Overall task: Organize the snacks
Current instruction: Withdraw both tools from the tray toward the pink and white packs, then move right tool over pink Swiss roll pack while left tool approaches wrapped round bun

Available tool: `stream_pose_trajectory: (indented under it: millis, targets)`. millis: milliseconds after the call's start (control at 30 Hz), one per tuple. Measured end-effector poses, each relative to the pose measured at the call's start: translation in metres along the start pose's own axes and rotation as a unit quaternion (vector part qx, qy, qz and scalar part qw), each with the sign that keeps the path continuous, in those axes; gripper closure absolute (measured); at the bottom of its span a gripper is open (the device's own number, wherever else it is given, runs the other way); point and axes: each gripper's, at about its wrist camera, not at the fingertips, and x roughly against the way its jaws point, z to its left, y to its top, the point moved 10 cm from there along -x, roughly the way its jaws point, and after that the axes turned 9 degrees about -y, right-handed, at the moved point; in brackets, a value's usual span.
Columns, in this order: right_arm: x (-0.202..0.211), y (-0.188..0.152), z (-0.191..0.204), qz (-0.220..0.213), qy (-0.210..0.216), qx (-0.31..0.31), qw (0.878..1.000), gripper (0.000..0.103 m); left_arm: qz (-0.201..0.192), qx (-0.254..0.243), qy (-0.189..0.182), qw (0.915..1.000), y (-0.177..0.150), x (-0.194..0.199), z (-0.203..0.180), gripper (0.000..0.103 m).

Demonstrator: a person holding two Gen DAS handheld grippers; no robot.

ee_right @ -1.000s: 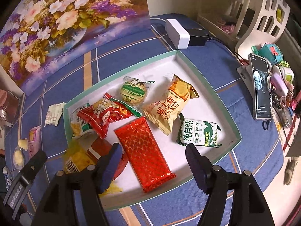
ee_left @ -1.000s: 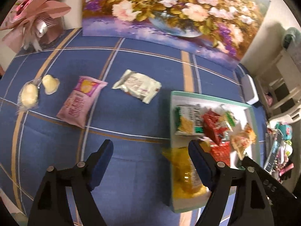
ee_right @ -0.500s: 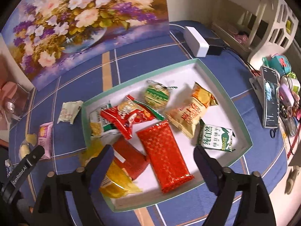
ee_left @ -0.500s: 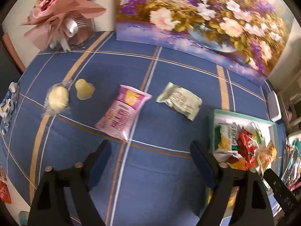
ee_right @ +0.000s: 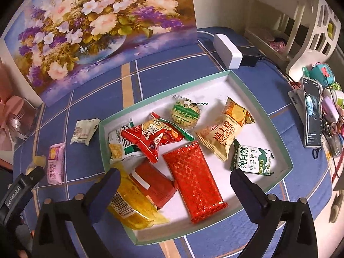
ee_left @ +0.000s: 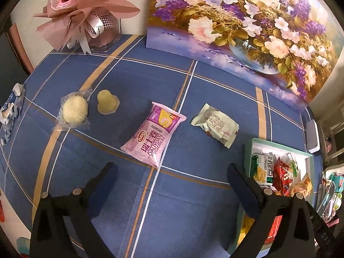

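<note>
A big flower painting [ee_right: 103, 32] leans on the pale wall [ee_right: 217, 2]. A blue checked cloth [ee_left: 193, 204] covers the surface.

Blue-white packet [ee_left: 9, 109] cut by left edge

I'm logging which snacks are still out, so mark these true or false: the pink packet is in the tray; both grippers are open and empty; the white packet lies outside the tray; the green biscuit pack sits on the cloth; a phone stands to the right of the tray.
1. The pink packet is in the tray. False: it lies on the blue cloth.
2. The left gripper and right gripper are open and empty. True.
3. The white packet lies outside the tray. True.
4. The green biscuit pack sits on the cloth. False: it is inside the tray.
5. A phone stands right of the tray. True.
</note>
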Motion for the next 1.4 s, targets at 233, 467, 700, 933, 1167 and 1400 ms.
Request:
stream_pose_trajectory:
  millis: [233,467,700,933,1167,1400]
  targets:
    - [0.006,0.003,0.011,-0.020,0.015,0.008,1.000,0.000,-0.001,0.009,-0.008,0.9999,0.004,0.003,0.005,0.002]
    - [0.017,0.008,0.031,-0.049,0.040,0.007,0.998,0.000,-0.014,0.010,-0.012,0.9998,0.017,0.009,0.018,0.002]
    - [0.022,0.008,0.058,-0.064,0.057,0.026,0.996,0.000,-0.034,0.014,-0.017,0.9992,0.033,0.020,0.036,0.002]
    - [0.022,0.005,0.072,-0.064,0.054,0.037,0.996,0.000,-0.044,0.040,-0.032,0.9977,0.045,0.034,0.059,0.002]
    - [0.031,0.011,0.083,-0.076,0.057,0.035,0.995,0.000,-0.061,0.046,-0.014,0.9970,0.058,0.049,0.094,0.002]
    - [0.037,0.006,0.122,-0.073,0.071,0.064,0.993,0.000,-0.065,0.052,0.008,0.9965,0.069,0.054,0.131,0.002]
